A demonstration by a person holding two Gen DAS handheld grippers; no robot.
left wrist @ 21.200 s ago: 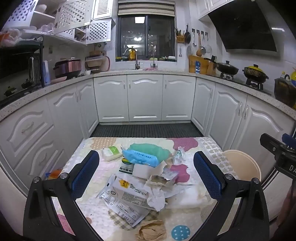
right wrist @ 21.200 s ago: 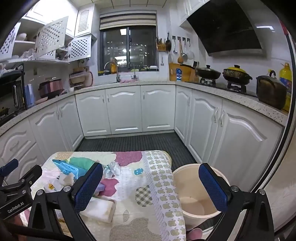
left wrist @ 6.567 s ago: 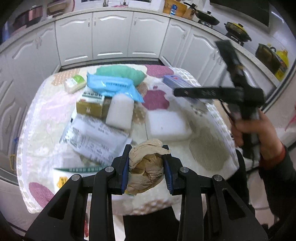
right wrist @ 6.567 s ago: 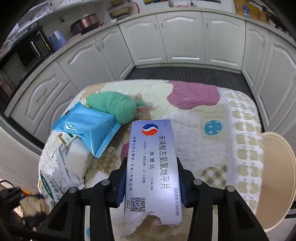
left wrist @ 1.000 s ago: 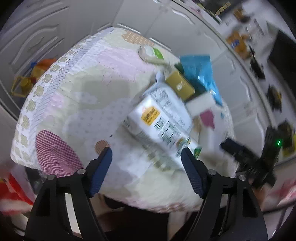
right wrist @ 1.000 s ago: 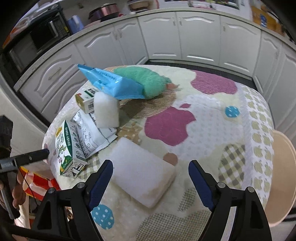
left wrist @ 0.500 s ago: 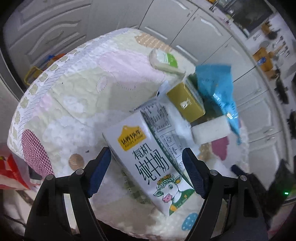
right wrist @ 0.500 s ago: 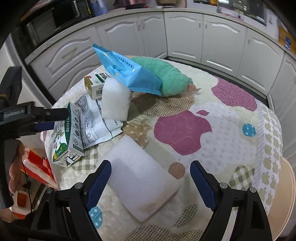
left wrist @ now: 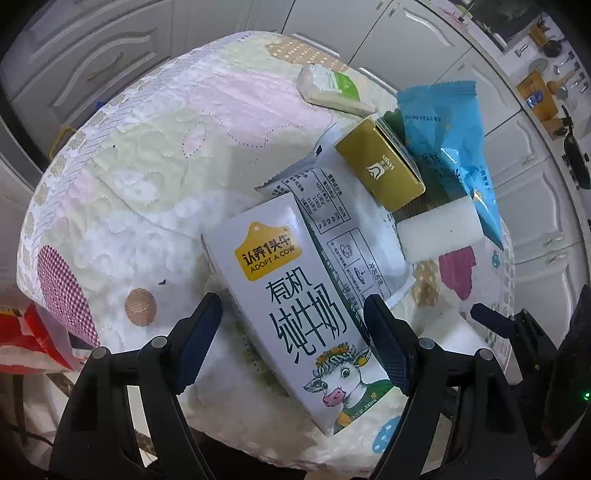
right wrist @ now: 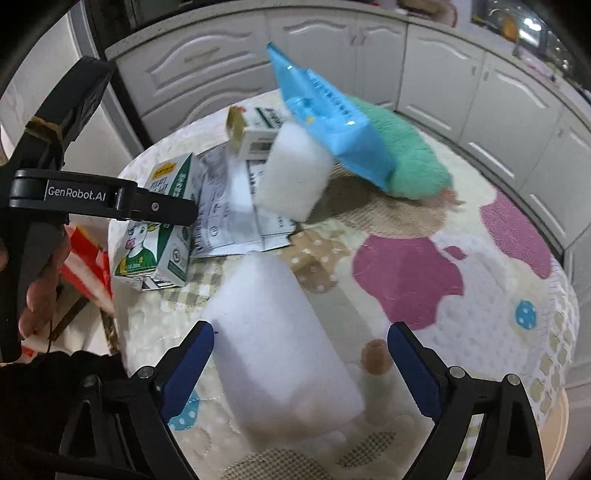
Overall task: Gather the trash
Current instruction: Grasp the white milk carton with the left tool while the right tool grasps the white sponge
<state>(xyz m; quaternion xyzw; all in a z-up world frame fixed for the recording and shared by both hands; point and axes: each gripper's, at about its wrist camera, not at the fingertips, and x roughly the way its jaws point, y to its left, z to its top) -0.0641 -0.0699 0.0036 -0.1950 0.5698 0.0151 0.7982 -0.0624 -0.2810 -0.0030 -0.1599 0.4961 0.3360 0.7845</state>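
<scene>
Milk carton (left wrist: 295, 295) lies flat at the table (left wrist: 147, 166) edge, between the spread jaws of the left gripper (left wrist: 295, 336), untouched. Likely light, stiff-walled, slick; grip across its narrow sides. Right gripper (right wrist: 299, 354), jaws just widened, straddles a white foam block (right wrist: 280, 350): soft, featherlight, crushable.

Home kitchen. White cabinet doors (right wrist: 436, 70) with moulded arched panels and small metal handles run round the room under a pale speckled counter (right wrist: 207, 27). Drawer fronts (left wrist: 92, 62) on one side. Far corner of the left wrist view: wooden board or block (left wrist: 537, 96), hanging utensils (left wrist: 554, 55), and what may be a dark pan (left wrist: 576, 162), too small to be sure. In the middle, a small table under a quilted patchwork cover (right wrist: 480, 295), domestic in look.
</scene>
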